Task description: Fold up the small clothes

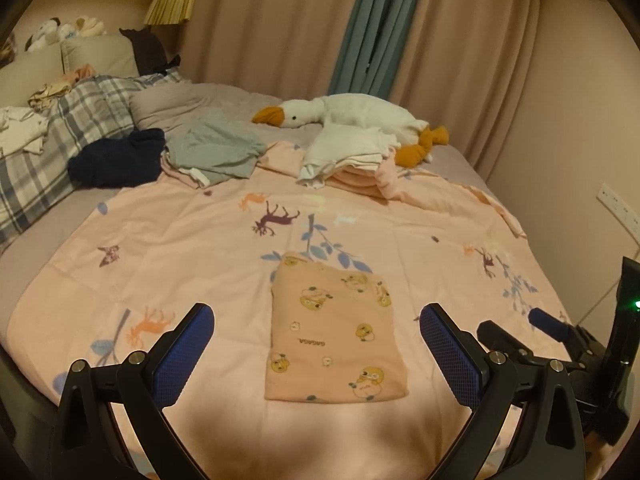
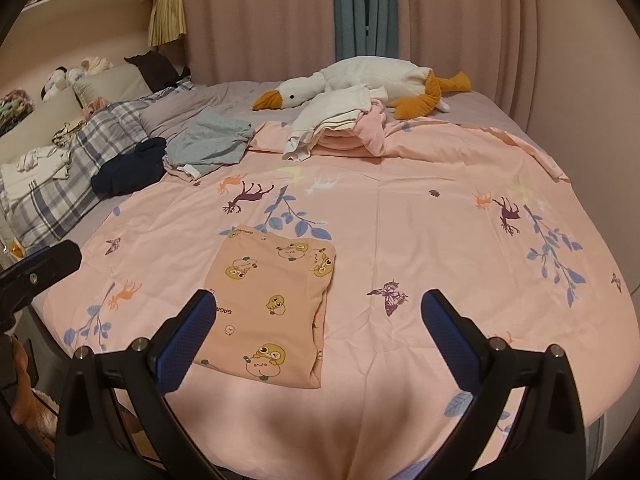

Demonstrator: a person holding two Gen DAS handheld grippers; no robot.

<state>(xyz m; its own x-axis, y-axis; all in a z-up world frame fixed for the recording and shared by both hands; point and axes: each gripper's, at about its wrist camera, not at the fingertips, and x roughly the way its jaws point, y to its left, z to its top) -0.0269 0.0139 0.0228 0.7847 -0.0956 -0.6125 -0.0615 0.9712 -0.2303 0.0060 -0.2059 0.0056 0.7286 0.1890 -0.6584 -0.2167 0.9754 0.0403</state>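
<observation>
A small pink garment with yellow duck prints (image 1: 334, 330) lies folded into a flat rectangle on the pink bedspread (image 1: 160, 248). It also shows in the right wrist view (image 2: 272, 304). My left gripper (image 1: 316, 340) is open and empty, hovering just above and in front of the garment. My right gripper (image 2: 318, 328) is open and empty, with the garment lying by its left finger. The right gripper also shows at the right edge of the left wrist view (image 1: 516, 330). The left gripper's finger shows at the left edge of the right wrist view (image 2: 44, 264).
Farther back lie a grey garment (image 1: 216, 152), a dark navy garment (image 1: 116, 158), and a stack of folded white and pink clothes (image 1: 352, 160) by a white plush goose (image 1: 352, 114). Plaid pillows (image 1: 52, 144) are at left; curtains and a wall stand behind.
</observation>
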